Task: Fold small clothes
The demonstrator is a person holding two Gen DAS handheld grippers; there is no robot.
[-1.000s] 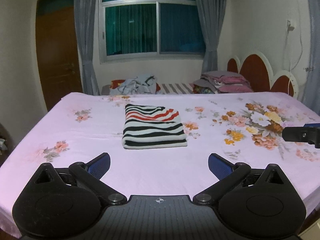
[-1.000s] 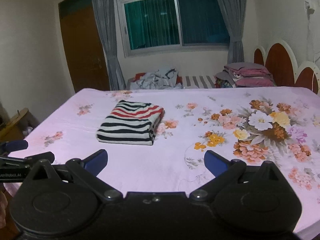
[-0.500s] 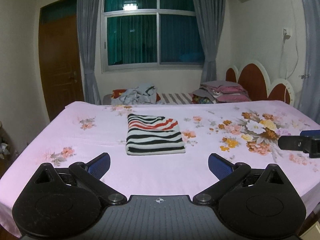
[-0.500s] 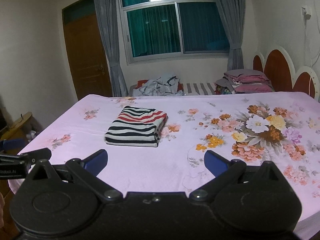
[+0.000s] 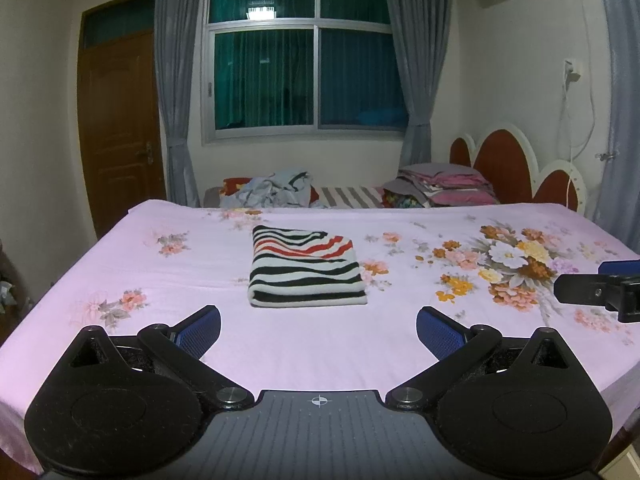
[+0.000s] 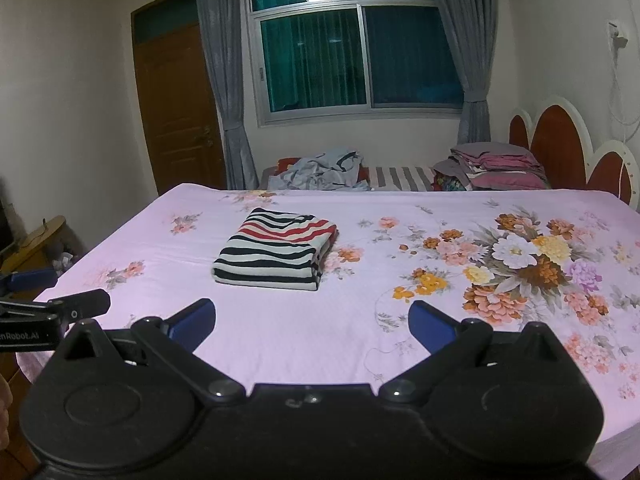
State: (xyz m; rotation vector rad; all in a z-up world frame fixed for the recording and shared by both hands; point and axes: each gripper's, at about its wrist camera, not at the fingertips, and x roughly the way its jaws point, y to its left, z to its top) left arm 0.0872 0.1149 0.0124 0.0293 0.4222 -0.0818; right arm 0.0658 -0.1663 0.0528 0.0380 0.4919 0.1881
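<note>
both the left gripper (image 5: pixel 318 330) and right gripper (image 6: pixel 311 322) gape wide, holding nothing; the folded striped garment (image 5: pixel 305 266) lies flat on the floral bedsheet (image 5: pixel 400 344), long axis pointing away.

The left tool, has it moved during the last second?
Yes. The left tool has drawn back from the bed: the striped garment now sits lower and the window shows more fully.

One partial label can be read: "nRobot.AI", white on the black body of the left gripper (image 6: pixel 54 312), at nine o'clock in the right wrist view. Its opening letters are cut off by the edge.
</note>
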